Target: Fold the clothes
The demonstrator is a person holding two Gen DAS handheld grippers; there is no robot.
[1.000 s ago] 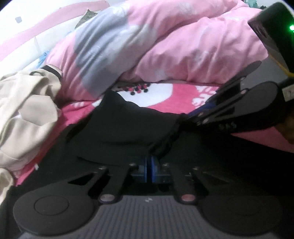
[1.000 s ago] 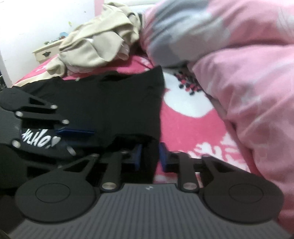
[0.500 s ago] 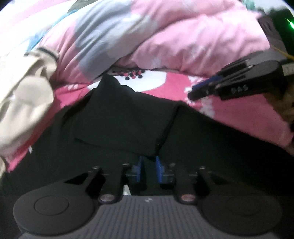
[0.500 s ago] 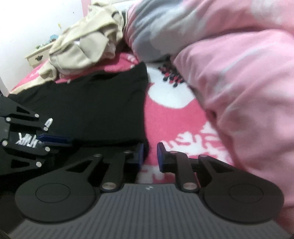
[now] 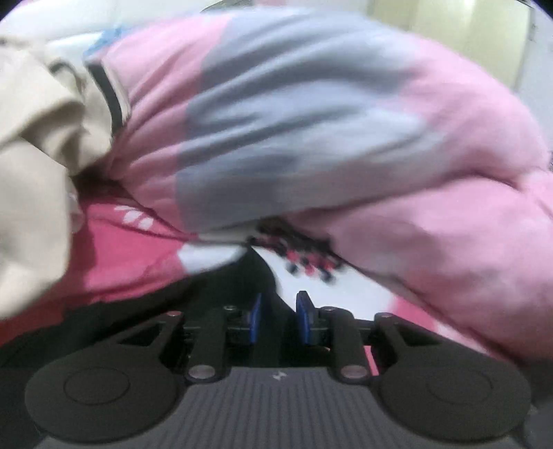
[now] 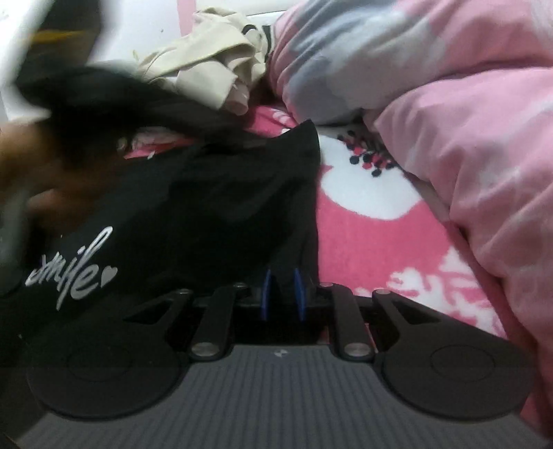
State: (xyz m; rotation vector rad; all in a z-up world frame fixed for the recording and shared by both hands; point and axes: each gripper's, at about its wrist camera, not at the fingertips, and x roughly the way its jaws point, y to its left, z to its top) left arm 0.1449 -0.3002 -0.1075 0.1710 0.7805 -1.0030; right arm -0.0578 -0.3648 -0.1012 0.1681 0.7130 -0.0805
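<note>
Black T-shirt [image 6: 214, 207] — limp, light; right gripper [image 6: 282, 293] pinches its hem lower centre, left gripper [image 5: 279, 319] slightly spread.

Ahead of me a bed [image 6: 373, 238] spreads under a pink sheet with white flowers. A puffy pink and grey duvet [image 5: 328, 121] is heaped along it, against a white wall [image 6: 145, 31] with a pink stripe.

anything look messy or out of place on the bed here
Yes: a crumpled beige garment sits heaped and unfolded at the head of the bed, behind the black shirt, wedged against the bunched pink duvet. The shirt's far part is too blurred to judge.
</note>
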